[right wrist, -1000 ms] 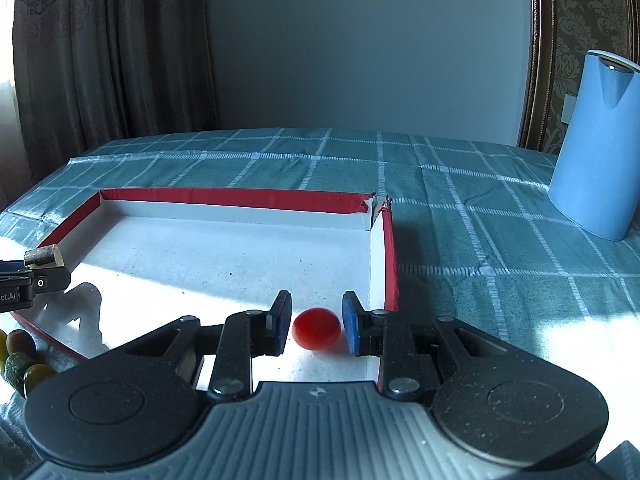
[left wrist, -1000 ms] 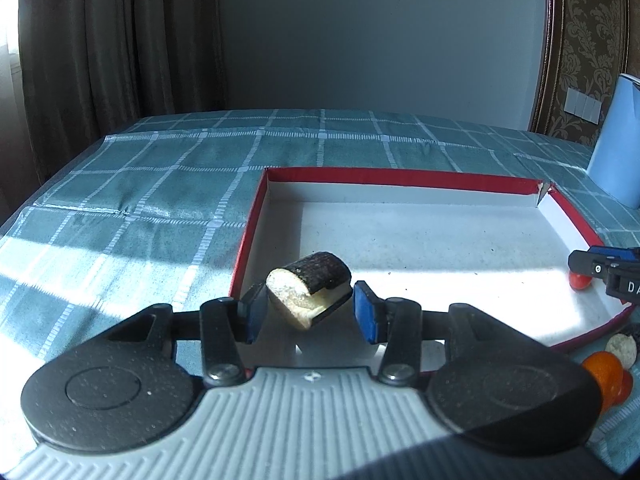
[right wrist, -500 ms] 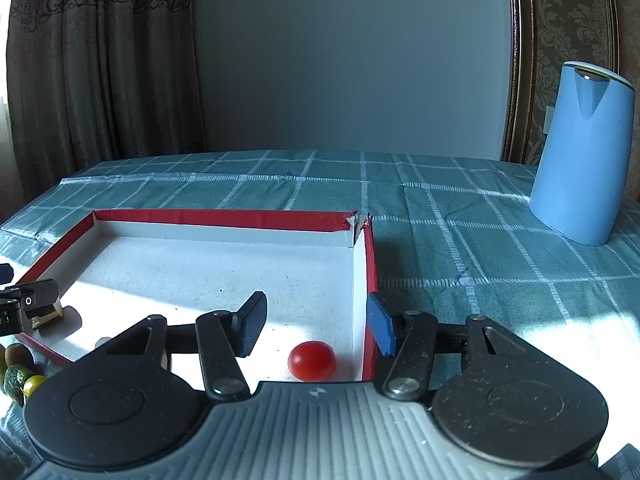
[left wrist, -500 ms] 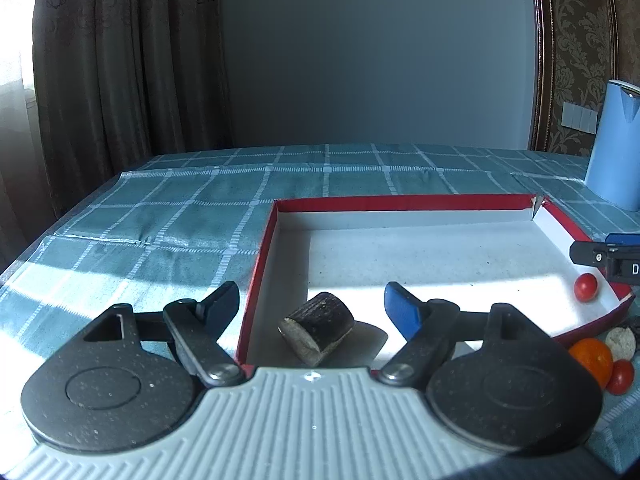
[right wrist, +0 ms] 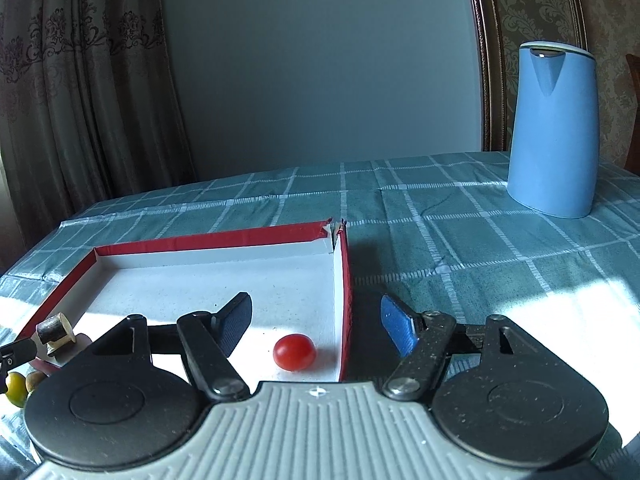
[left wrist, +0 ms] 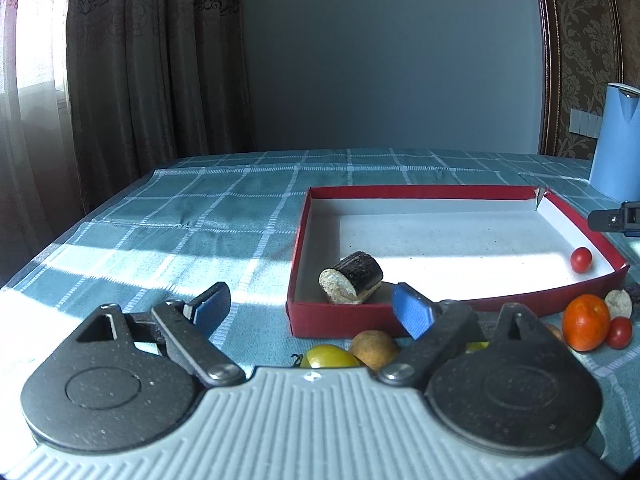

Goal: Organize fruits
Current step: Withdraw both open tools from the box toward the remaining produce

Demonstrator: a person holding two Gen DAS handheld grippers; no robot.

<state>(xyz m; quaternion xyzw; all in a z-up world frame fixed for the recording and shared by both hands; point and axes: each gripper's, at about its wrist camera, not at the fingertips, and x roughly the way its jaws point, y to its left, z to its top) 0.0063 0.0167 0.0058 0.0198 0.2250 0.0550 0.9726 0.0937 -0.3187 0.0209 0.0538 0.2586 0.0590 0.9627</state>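
A red box with a white floor (left wrist: 420,191) lies on the checked cloth. A dark-skinned cut piece (left wrist: 352,283) lies in its near left corner. A cherry tomato (left wrist: 581,259) lies in its near right corner, also in the right wrist view (right wrist: 294,352). My left gripper (left wrist: 310,306) is open and empty, held back from the box over loose fruit. My right gripper (right wrist: 316,322) is open and empty, above the box's right wall (right wrist: 346,280). The cut piece shows at far left there (right wrist: 55,329).
Loose fruit lies in front of the box: a yellow-green one (left wrist: 330,357), a brown one (left wrist: 374,347), an orange (left wrist: 586,322), a small tomato (left wrist: 619,333), a pale piece (left wrist: 618,303). A blue jug (right wrist: 554,128) stands at the back right. Curtains hang behind the table.
Both grippers opened and let go: the left dropped the cut piece in the box, the right the cherry tomato. Both have since pulled back and up from the box.
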